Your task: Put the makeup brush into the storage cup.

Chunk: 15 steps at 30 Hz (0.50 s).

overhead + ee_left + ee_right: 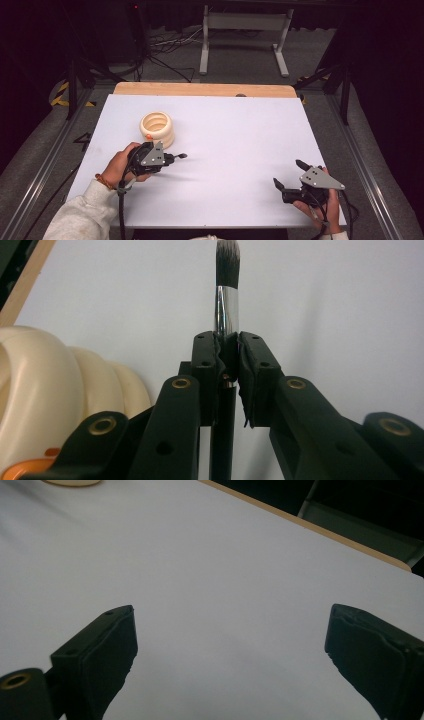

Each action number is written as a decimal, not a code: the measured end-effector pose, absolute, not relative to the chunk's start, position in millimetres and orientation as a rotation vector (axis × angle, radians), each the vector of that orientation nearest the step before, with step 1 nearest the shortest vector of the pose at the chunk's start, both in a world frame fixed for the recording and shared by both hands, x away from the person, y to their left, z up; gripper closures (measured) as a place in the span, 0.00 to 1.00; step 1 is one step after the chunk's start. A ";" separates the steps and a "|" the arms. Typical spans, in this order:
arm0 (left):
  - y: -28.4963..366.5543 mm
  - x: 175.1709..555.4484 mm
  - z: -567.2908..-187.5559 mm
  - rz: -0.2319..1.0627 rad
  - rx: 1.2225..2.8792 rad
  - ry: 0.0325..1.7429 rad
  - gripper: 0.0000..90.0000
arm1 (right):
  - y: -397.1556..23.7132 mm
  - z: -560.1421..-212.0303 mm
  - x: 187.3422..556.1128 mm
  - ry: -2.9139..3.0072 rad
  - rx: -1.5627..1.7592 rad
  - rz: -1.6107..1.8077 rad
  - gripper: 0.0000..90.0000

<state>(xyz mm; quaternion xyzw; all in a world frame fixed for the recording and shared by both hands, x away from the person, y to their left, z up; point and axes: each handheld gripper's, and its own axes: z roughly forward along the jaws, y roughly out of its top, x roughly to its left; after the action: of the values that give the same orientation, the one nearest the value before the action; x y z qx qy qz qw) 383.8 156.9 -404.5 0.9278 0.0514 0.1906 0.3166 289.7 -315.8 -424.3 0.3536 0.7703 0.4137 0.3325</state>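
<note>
Left gripper [176,157] beside cream ribbed holder [157,129], jaws closed on small dark brush [181,156]. Right gripper [289,174] well apart on white tabletop [235,135], jaws wide.

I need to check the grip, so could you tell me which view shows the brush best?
The left gripper view: the brush fills the centre, its handle clamped between the jaws, silver ferrule and dark bristles clear. In the high view it is a small dark tip past the left gripper.

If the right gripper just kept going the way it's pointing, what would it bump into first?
Probably nothing nearby: the right gripper, open, faces bare white table. Going on, it would likely reach the table's far wooden edge, though depth is hard to judge.
</note>
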 end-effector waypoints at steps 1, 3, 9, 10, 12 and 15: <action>156.9 383.8 -404.5 0.502 2.443 0.135 0.88 | -315.7 -424.3 289.6 2.013 0.922 1.079 0.08; 159.9 384.4 -404.1 0.513 2.429 0.151 0.88 | -315.7 -424.3 289.5 2.013 0.921 1.081 0.08; 170.4 385.2 -404.8 0.479 2.369 0.198 0.88 | -316.5 -424.3 289.8 2.008 0.923 1.082 0.08; 171.8 385.4 -405.0 0.474 2.355 0.215 0.88 | -316.5 -424.3 289.8 2.008 0.924 1.082 0.08; 174.5 386.0 -406.0 0.455 2.317 0.243 0.88 | -316.3 -424.4 289.8 2.007 0.926 1.080 0.09; 175.6 386.2 -406.4 0.449 2.299 0.251 0.88 | -315.9 -424.3 289.6 2.009 0.925 1.079 0.09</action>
<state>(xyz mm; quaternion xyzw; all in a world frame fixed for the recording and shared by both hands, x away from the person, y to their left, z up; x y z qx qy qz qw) 386.2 175.6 -406.4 0.9015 0.0985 0.1760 0.3828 289.6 -315.9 -424.3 0.3543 0.7695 0.4132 0.3340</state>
